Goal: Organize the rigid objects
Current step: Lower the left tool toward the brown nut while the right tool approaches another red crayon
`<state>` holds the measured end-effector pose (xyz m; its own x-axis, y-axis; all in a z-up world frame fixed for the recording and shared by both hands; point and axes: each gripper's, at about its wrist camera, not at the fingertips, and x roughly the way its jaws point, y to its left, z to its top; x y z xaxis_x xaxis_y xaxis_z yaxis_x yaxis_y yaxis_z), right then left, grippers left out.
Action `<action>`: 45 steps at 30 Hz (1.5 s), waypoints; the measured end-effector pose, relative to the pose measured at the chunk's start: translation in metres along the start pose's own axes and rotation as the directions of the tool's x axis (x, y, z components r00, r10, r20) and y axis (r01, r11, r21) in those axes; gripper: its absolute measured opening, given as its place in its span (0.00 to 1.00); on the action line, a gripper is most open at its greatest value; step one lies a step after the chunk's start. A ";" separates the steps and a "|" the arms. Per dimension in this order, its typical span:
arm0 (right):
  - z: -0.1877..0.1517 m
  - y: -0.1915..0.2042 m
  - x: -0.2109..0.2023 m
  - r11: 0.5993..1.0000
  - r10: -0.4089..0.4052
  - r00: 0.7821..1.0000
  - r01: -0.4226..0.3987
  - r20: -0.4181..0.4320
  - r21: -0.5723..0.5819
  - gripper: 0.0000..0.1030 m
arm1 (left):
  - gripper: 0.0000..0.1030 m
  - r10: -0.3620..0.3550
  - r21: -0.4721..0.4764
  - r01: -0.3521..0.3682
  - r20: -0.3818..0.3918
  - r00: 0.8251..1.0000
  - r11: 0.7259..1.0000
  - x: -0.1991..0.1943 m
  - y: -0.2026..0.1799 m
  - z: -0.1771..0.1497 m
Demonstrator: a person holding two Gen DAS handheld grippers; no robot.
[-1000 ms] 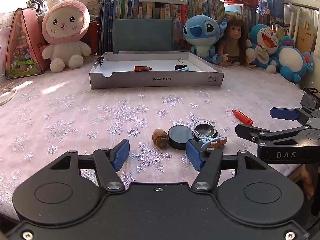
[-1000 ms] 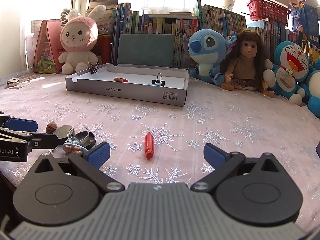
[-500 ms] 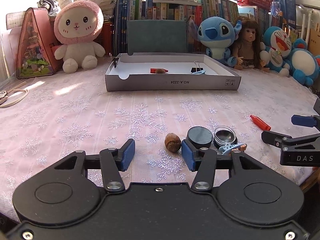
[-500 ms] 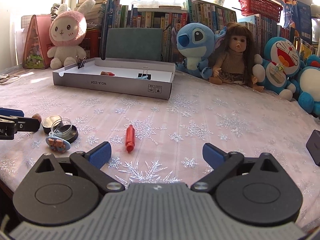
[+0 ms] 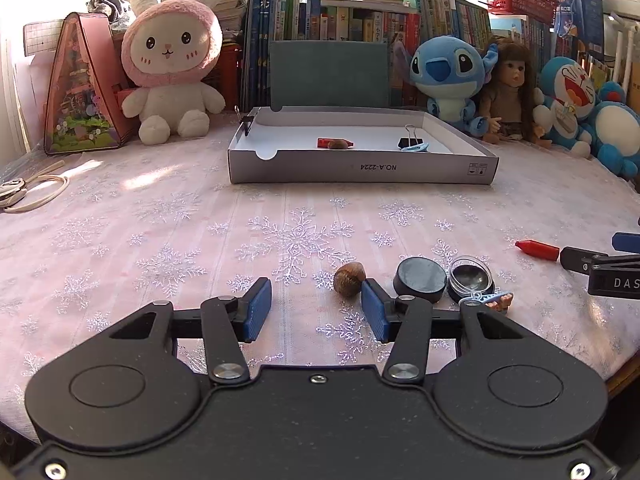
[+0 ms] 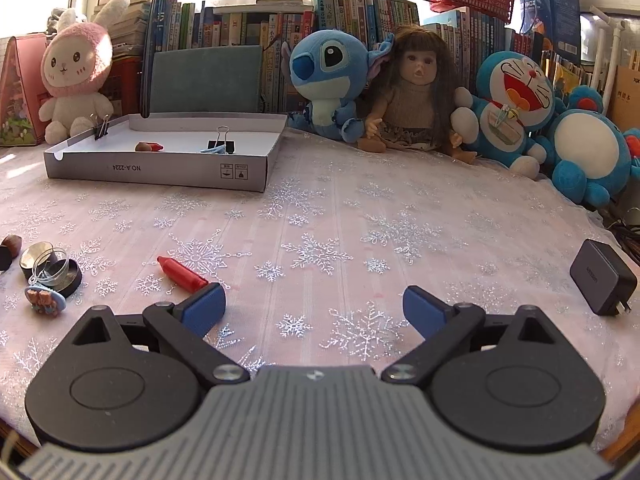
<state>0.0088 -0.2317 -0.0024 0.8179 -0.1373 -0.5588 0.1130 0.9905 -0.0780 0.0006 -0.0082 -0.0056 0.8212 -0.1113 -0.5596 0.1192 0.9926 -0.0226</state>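
A grey cardboard tray (image 5: 360,168) (image 6: 160,170) stands at the back with a red crayon, a nut and a binder clip inside. On the cloth lie a brown nut (image 5: 349,273), a black lid (image 5: 420,281), a clear-topped round tin (image 5: 470,283) (image 6: 54,274), a small blue charm (image 5: 486,301) (image 6: 45,299) and a red crayon (image 5: 536,249) (image 6: 182,274). My left gripper (image 5: 316,310) is open and empty, its right finger just beside the nut. My right gripper (image 6: 314,312) is open and empty, its left finger next to the crayon's end.
Plush toys and a doll (image 6: 412,92) line the back before a row of books. A black charger (image 6: 602,276) lies at the right. A cord and scissors (image 5: 24,194) lie at the far left. The table's front edge is close under both grippers.
Both grippers have swung to the right. In the left view the nut and tins slid from right of the fingers toward the middle. The right gripper's view turned away from the tins toward the charger.
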 end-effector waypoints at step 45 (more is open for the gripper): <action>0.012 0.041 0.012 0.974 0.198 0.980 -0.196 0.009 -0.111 0.84 | 0.43 0.069 -0.035 -0.068 0.022 0.997 0.997 0.005 0.005 -0.001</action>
<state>0.0298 -0.1923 -0.0026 0.8291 0.0618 -0.5557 -0.1126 0.9920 -0.0577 0.0051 -0.0038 -0.0090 0.8398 -0.0438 -0.5412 0.0432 0.9990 -0.0138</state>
